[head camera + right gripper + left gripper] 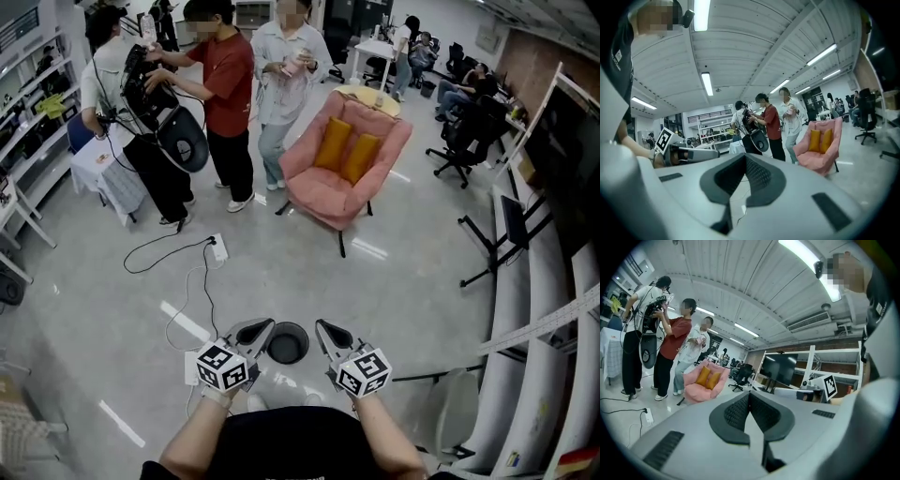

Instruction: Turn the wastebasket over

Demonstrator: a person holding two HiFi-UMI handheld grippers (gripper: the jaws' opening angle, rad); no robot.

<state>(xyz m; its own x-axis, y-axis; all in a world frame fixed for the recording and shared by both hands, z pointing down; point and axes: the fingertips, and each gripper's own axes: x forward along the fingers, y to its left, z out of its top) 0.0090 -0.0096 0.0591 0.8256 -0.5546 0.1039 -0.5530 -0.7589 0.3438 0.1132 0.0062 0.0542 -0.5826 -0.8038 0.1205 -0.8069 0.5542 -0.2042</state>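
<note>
In the head view a dark round wastebasket point(288, 344) stands on the grey floor straight below me, its open mouth facing up. My left gripper point(266, 324) hovers high over its left rim and my right gripper point(322, 325) over its right rim; both are well above it and apart from it. Both point roughly level. In the left gripper view the left gripper point(749, 395) has its jaws pressed together with nothing between them. The right gripper point(745, 157) is likewise shut and empty in its own view. The wastebasket shows in neither gripper view.
A pink armchair point(345, 159) with orange cushions stands ahead. Three people point(225, 94) stand at the far left handling equipment. A power strip with cables point(217, 247) lies on the floor. A black stand point(506, 234) and white shelving point(544, 337) line the right side.
</note>
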